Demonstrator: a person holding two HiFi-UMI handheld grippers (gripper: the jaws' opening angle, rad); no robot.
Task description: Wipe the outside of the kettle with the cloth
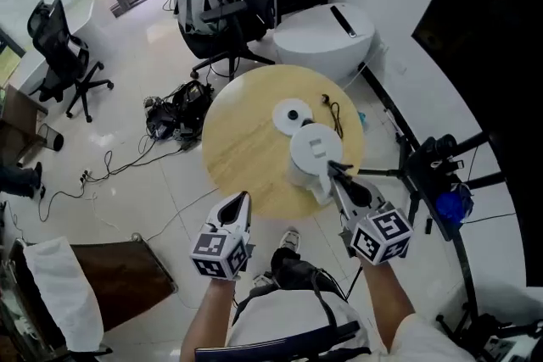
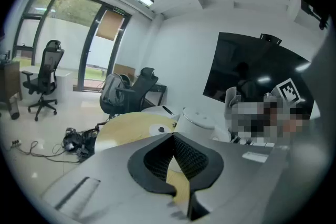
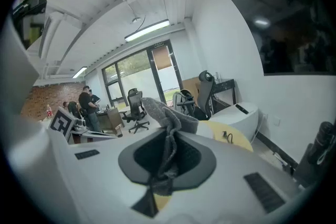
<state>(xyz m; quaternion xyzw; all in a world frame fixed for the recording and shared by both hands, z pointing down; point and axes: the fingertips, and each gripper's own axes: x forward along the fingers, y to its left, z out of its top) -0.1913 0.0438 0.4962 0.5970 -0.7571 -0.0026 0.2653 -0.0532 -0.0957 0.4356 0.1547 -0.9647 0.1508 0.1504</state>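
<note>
A white kettle [image 1: 312, 150] stands on the round wooden table [image 1: 242, 144], toward its right side, with its round white base [image 1: 293, 114] just behind it. My right gripper [image 1: 333, 171] reaches the kettle's near side and is shut on a grey cloth [image 3: 167, 122], which bunches up between the pads and sticks out past them. My left gripper [image 1: 242, 201] hovers at the table's front edge, left of the kettle, shut with nothing in it. In the left gripper view the kettle [image 2: 198, 119] sits just beyond the closed left gripper [image 2: 173, 137].
A small black cord [image 1: 333, 111] lies on the table behind the kettle. A black tripod stand [image 1: 433, 161] is close on the right. Office chairs [image 1: 229, 4], a white rounded cabinet [image 1: 327, 30] and floor cables [image 1: 174, 110] surround the table. People [image 3: 86, 102] stand far off.
</note>
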